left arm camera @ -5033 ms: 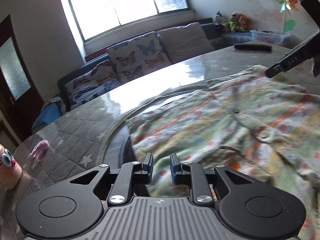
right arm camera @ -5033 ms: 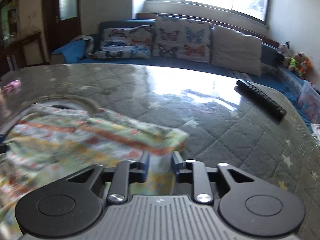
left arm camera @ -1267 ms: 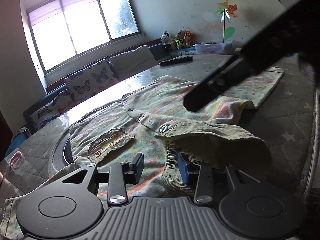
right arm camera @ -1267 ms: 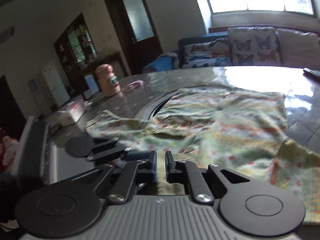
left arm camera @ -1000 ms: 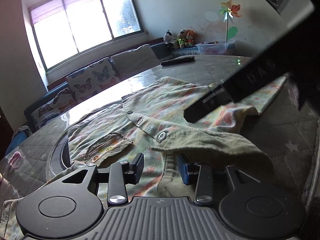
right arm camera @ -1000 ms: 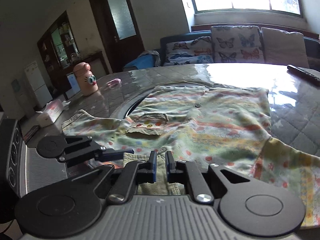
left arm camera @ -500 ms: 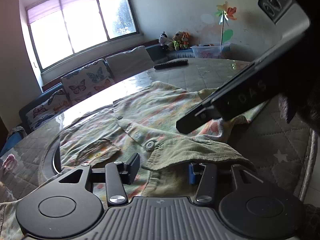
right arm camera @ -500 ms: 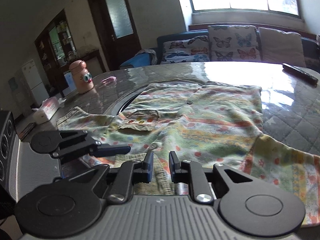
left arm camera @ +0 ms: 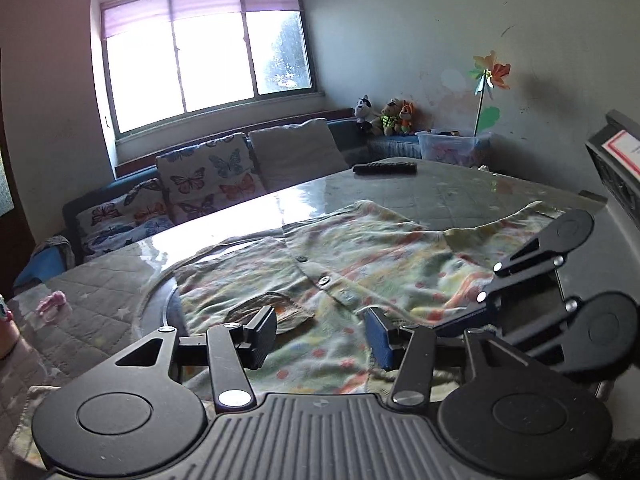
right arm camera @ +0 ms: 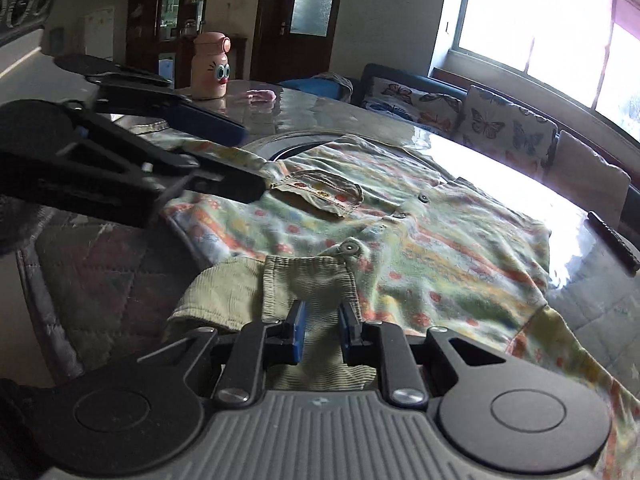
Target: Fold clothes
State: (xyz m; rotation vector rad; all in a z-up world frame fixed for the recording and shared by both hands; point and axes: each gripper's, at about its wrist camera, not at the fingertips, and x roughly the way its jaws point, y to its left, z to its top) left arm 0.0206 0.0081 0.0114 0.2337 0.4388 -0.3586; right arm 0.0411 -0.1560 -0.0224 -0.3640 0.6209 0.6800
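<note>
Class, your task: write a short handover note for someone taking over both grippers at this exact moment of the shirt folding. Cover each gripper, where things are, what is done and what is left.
Left gripper: jaws open, just been opening, nothing between them. It hovers over the shirt front, near the pocket.
Right gripper: jaws narrowly apart, just been opening. The corduroy collar is between them, apparently not pinched.
Shirt: spread front-up on the quilted table, sleeves out to the sides.
Done: shirt laid flat, collar resting on it.
Left: every fold, probably sleeves first.
</note>
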